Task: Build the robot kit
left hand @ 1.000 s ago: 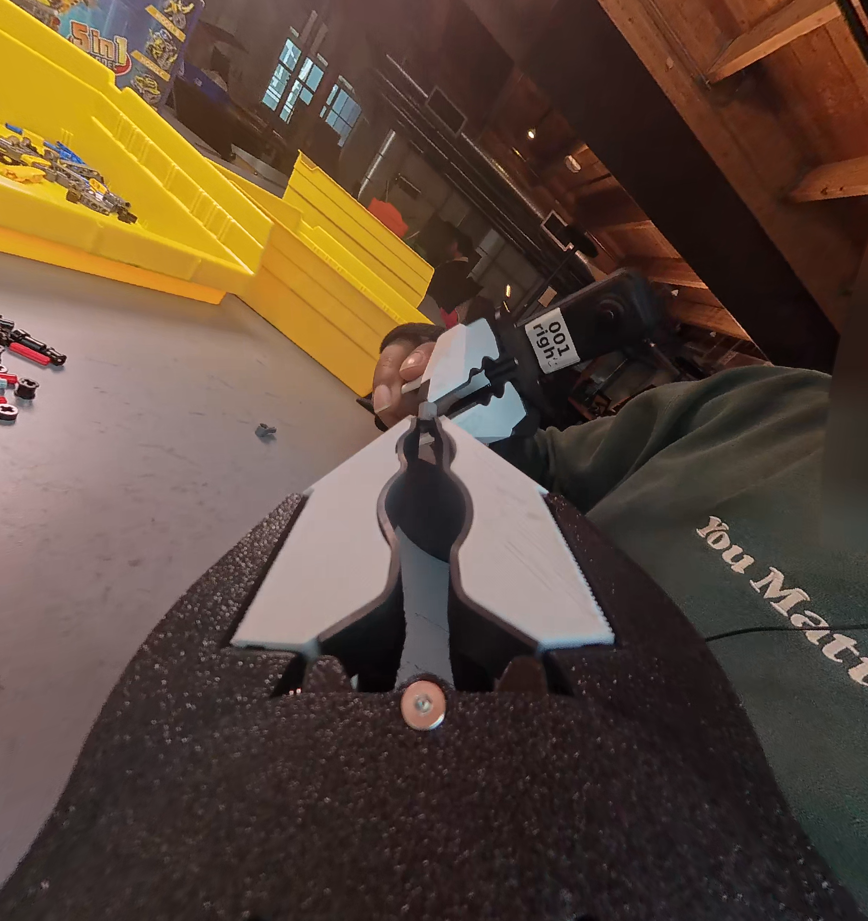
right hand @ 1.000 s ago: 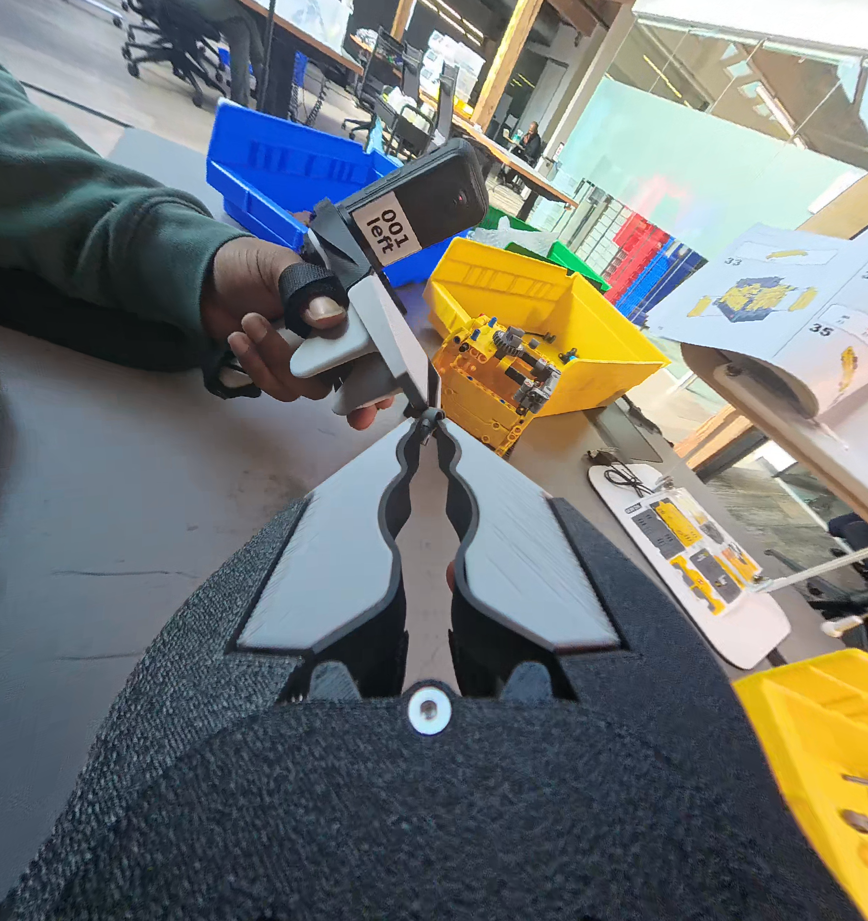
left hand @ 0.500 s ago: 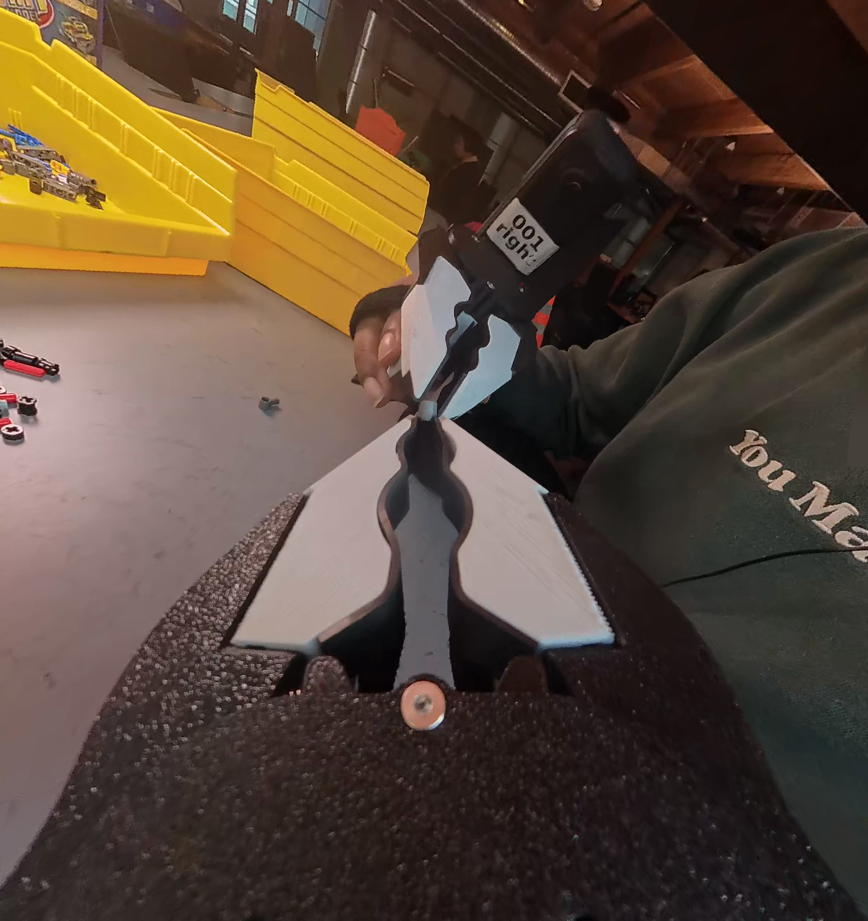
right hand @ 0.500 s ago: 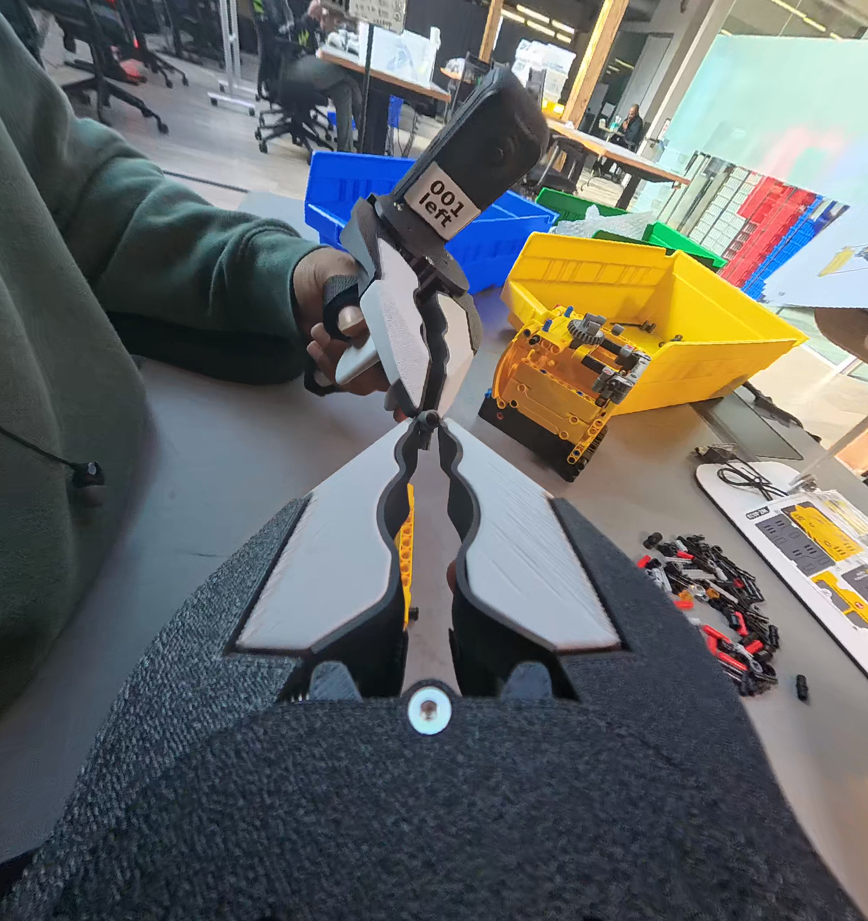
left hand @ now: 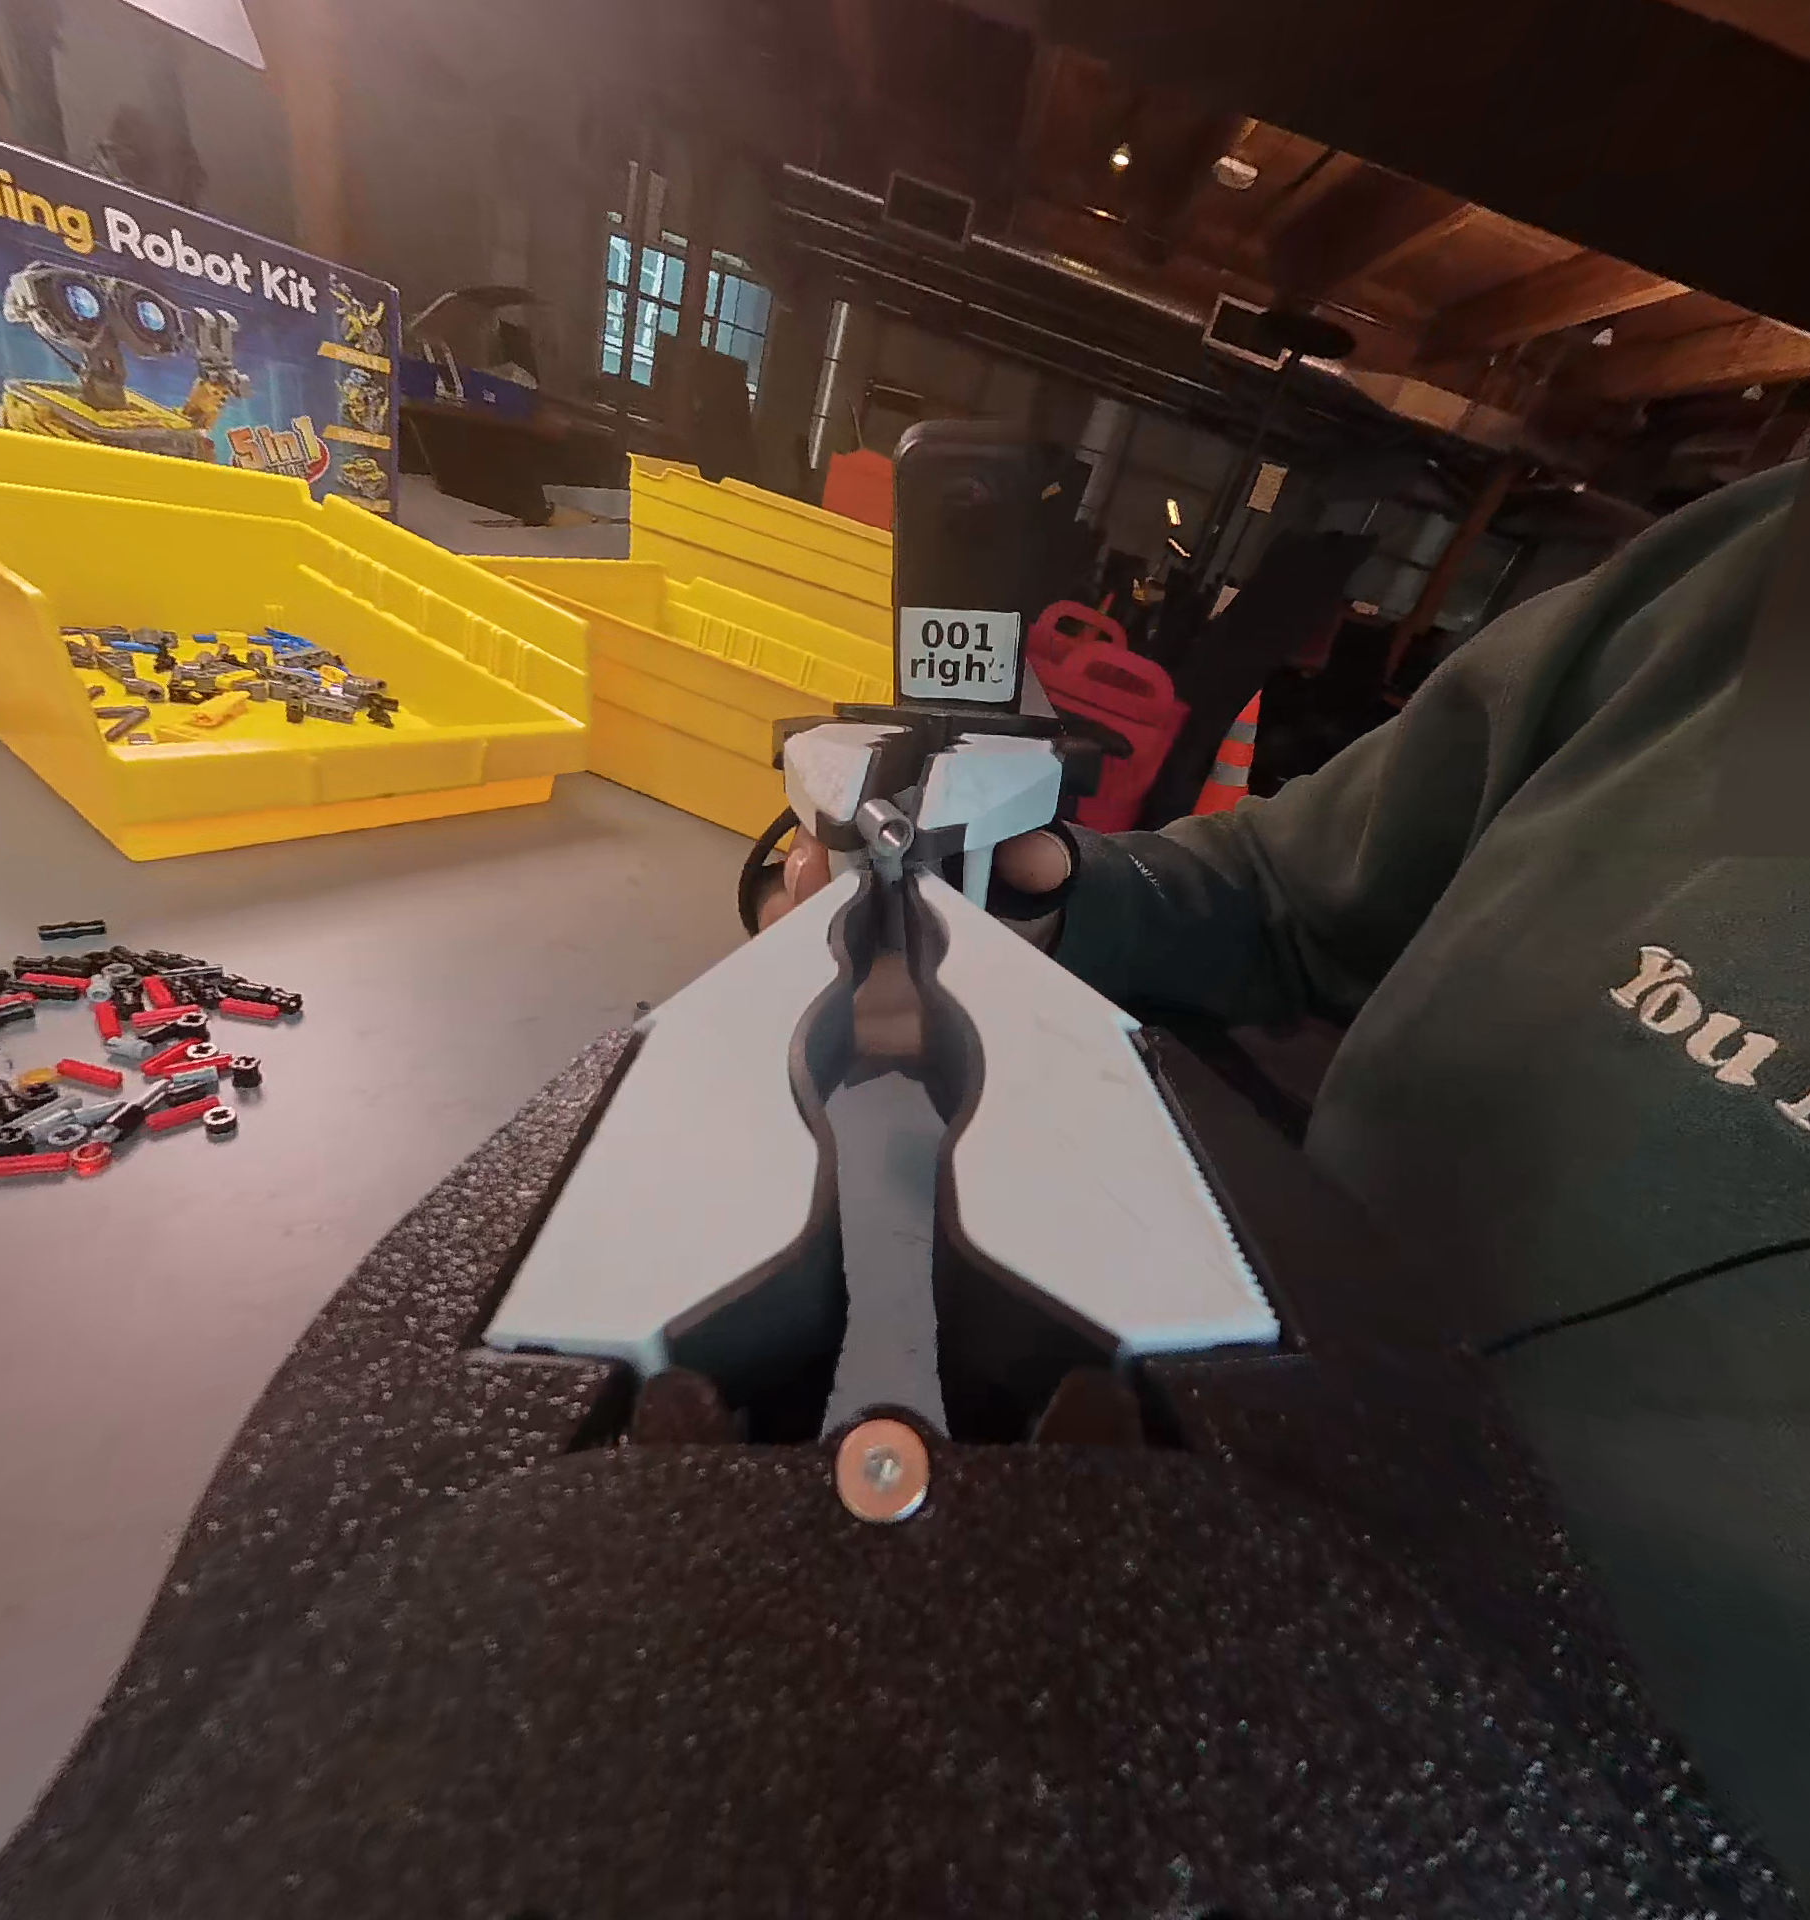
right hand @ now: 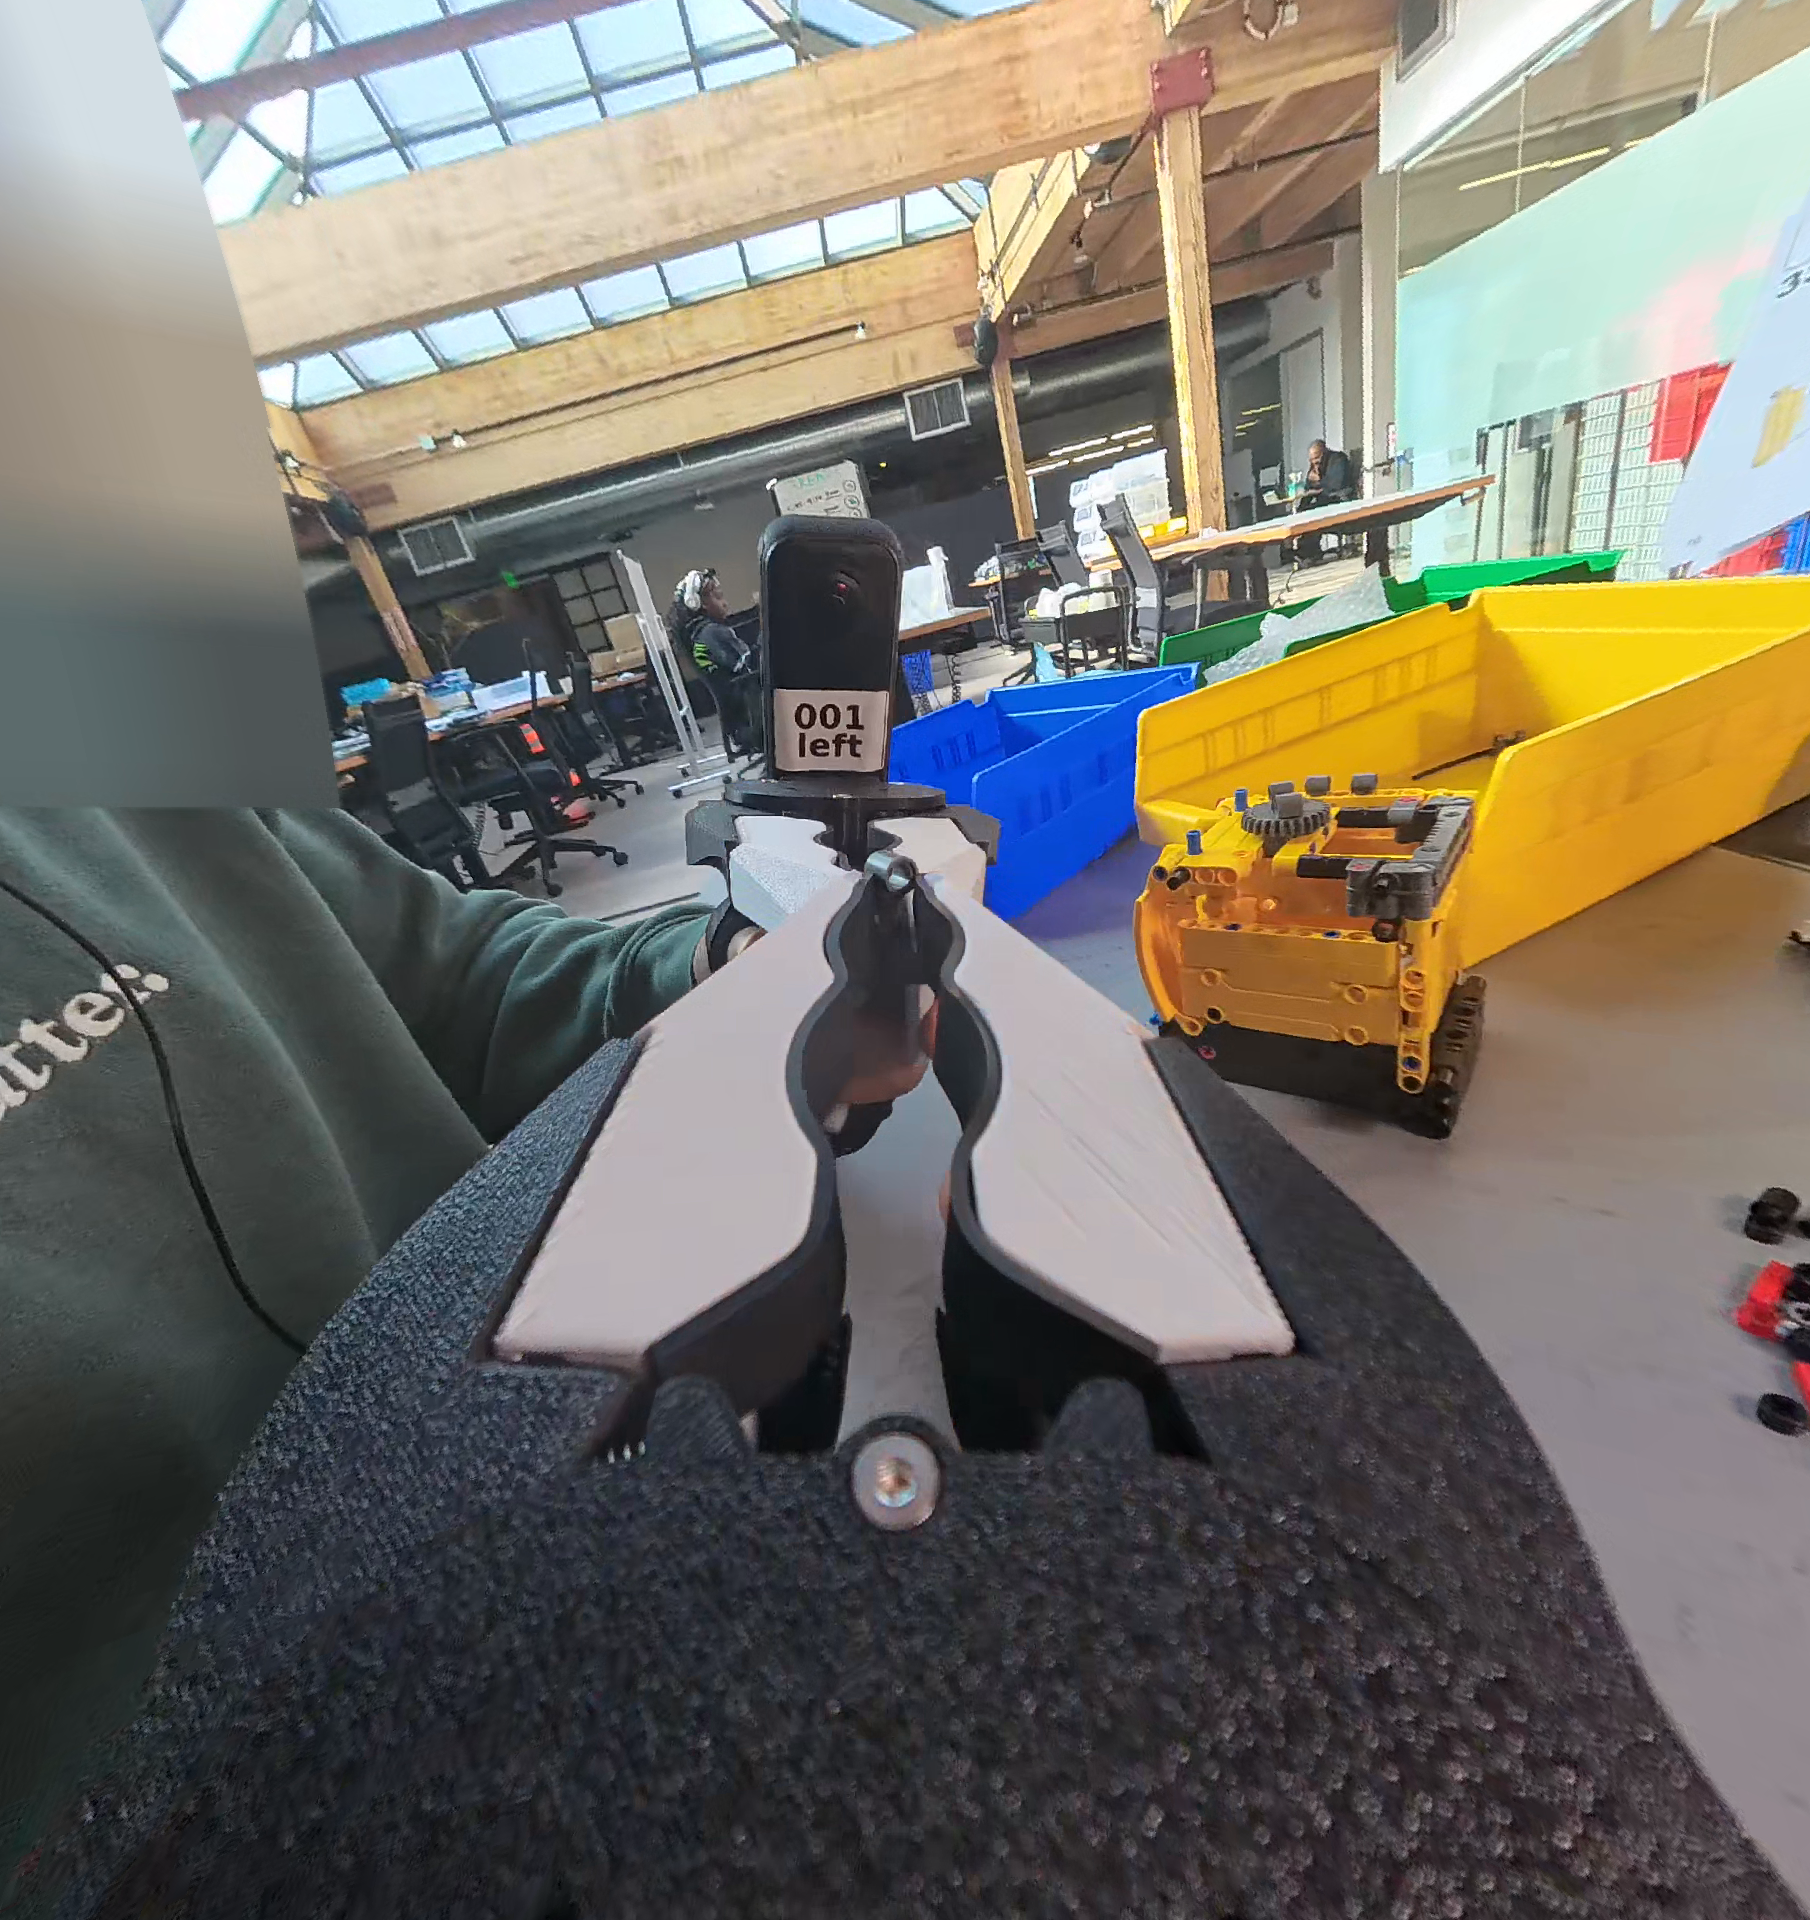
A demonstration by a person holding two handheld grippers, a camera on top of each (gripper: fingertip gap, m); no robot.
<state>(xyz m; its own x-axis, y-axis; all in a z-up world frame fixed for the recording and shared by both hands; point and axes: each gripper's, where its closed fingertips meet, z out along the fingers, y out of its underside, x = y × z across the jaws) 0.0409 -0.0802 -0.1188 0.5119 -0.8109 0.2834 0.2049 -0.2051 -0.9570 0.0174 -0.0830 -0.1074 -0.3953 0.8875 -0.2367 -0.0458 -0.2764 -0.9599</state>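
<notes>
My left gripper [left hand: 885,896] and right gripper [right hand: 890,902] meet tip to tip above the grey table [left hand: 257,1299]. Both sets of jaws are closed. A small grey tube-shaped piece [left hand: 885,828] sits where the two pairs of tips meet, and it also shows in the right wrist view [right hand: 892,869]. Each gripper appears shut on it, though the exact grip is hard to see. The right gripper [left hand: 922,784] faces the left wrist view, and the left gripper [right hand: 859,847] faces the right wrist view. A person's hands and green sleeves [left hand: 1400,831] hold them.
A pile of red and black pieces [left hand: 90,1049] lies on the table. Behind it are a yellow bin of parts [left hand: 361,769], more yellow bins [left hand: 755,623] and a kit box [left hand: 153,312]. A yellow brick vehicle [right hand: 1306,935], a yellow bin [right hand: 1555,727] and a blue bin [right hand: 1036,769] stand to the right. Less than 4 cm separates the two grippers' tips.
Both grippers have swung from tilted poses to level, upright and directly facing each other. Their tips stay together on the small grey piece throughout.
</notes>
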